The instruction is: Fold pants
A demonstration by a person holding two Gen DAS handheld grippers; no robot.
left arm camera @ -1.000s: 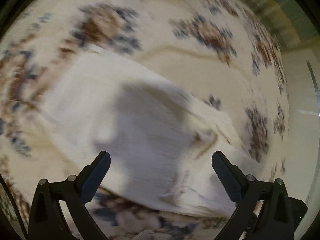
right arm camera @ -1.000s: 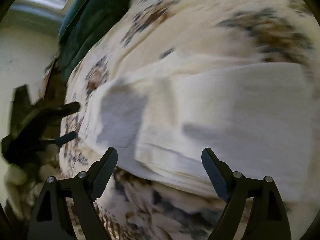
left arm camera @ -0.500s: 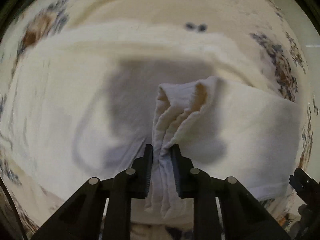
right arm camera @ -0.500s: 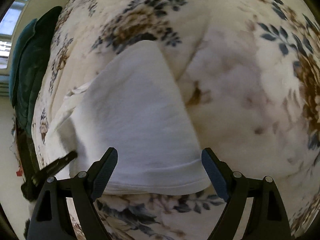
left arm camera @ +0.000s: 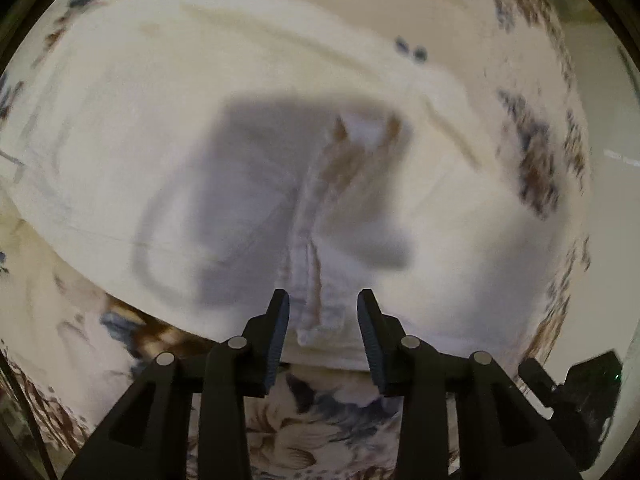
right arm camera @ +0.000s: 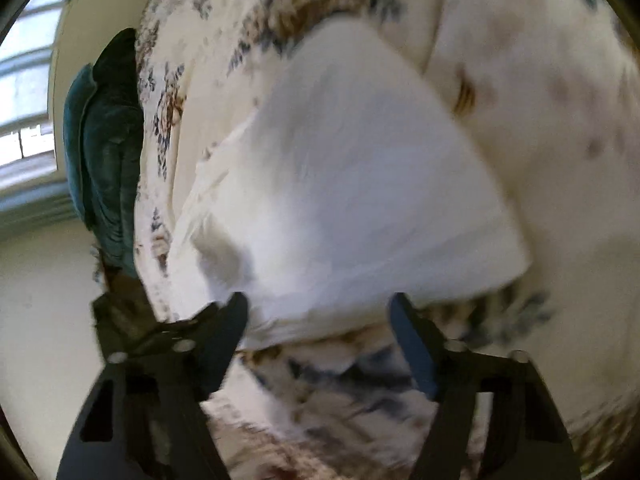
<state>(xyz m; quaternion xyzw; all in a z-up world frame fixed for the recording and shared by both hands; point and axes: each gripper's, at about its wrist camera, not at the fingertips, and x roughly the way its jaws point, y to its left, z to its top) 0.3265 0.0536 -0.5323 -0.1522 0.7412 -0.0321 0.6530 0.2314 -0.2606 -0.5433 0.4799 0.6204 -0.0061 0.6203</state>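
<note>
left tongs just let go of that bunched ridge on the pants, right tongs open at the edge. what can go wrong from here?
1. The pinched ridge on the white pants stands up between the open left tongs; it may stay as a crease.
2. The right tongs straddle the pants' near edge right over the floral bedspread; closing could catch the bedspread too.
3. Both views are motion-blurred, so a grasp now may miss.

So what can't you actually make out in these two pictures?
- Left wrist view: motion blur and the tool's shadow hide the seams of the white pants; whether the bunched fabric ridge touches the left gripper fingers is unclear.
- Right wrist view: the pants are blurred, layers uncountable; the right gripper hides their near edge.
- Floral bedspread: its edges are cut off.
</note>
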